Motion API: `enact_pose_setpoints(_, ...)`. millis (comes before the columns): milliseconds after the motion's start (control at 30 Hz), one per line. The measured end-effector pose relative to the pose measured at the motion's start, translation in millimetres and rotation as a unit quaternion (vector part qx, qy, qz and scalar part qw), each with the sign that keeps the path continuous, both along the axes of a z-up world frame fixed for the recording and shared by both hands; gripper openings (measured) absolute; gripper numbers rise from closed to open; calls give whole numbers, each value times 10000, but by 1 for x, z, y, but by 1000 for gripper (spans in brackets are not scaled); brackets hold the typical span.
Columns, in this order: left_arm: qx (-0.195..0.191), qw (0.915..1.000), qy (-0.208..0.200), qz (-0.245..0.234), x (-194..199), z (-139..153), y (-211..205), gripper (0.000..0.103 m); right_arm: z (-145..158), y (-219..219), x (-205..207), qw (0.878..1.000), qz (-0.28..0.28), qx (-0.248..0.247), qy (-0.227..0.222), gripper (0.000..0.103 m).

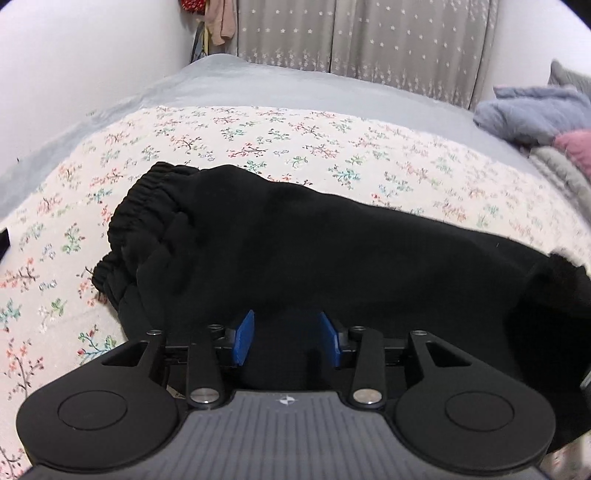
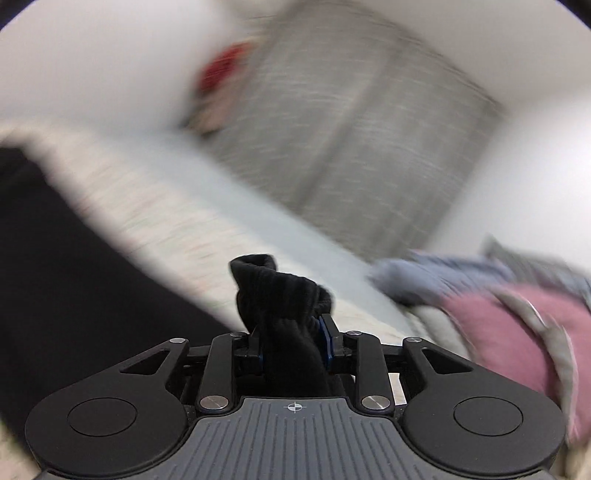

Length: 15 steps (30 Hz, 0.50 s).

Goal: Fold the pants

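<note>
Centre of left wrist view: black fleece pants [image 1: 295,240] w/ elastic waistband, lying across floral bedsheet [image 1: 221,140]. Left gripper [image 1: 287,339] at bottom centre: blue pads spread, not pinching fabric. Right gripper [image 2: 291,339], bottom centre of blurred right view: clamped on pants' ribbed cuff [image 2: 280,291].

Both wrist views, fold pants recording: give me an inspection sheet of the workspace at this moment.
Surface: floral bedspread over a grey sheet, on a bed.
Job's things: black pants lying across the bedspread, elastic waistband at the view's left; ribbed cuff raised in the right wrist view.
Clutter: grey-blue cloth and pink cloth piled at the bed's right.
Grippers: left gripper open over the pants, pads apart; right gripper shut on the cuff.
Cables: nothing seen.
Surroundings: white wall, starred grey curtain, clothes hanging in the corner; right view blurred.
</note>
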<state>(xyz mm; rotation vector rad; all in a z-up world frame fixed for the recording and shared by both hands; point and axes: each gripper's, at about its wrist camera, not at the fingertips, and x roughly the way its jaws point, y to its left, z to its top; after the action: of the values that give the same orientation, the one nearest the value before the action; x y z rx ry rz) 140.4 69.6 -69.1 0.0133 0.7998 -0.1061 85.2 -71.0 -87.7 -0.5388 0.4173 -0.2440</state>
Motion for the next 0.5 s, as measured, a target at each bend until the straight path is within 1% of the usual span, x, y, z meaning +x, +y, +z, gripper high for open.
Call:
enact_pose_setpoints(67,226,9997,-30,-13,3,-2,-1,60,-25,25,2,9982,283,-357,386,28)
enact_pose_setpoints(100,291,9996,-27,-36,4,-2,-4,61,-34,32,1,9969,367,-469,517,33)
enact_pose_setpoints(167,310,9995,-16,-84,6,-2,-5,62,-42,35,-2,9951,517,-480,700,38)
enact_pose_setpoints(200,306,9995,-12,-105,7,-2,-6,62,-40,35,-4,9943,659,-331,768,50)
enact_pose_setpoints(233,311,9994,-10,-120,8,-2,-8,63,-36,32,-8,9931,819,-147,820,65)
enact_pose_setpoints(300,329,9993,-7,-156,10,-3,-12,63,-22,30,-15,9901,1072,191,882,76)
enact_pose_setpoints(367,306,9993,4,-208,7,-3,-18,63,-6,21,-18,9838,1354,642,986,77)
enact_pose_setpoints(433,233,9993,14,-281,7,-2,-23,63,14,8,-22,9734,1623,1196,1093,77)
enact_pose_setpoints(500,103,9992,19,-379,7,-2,-28,63,27,-9,-27,9665,1732,1534,1110,76)
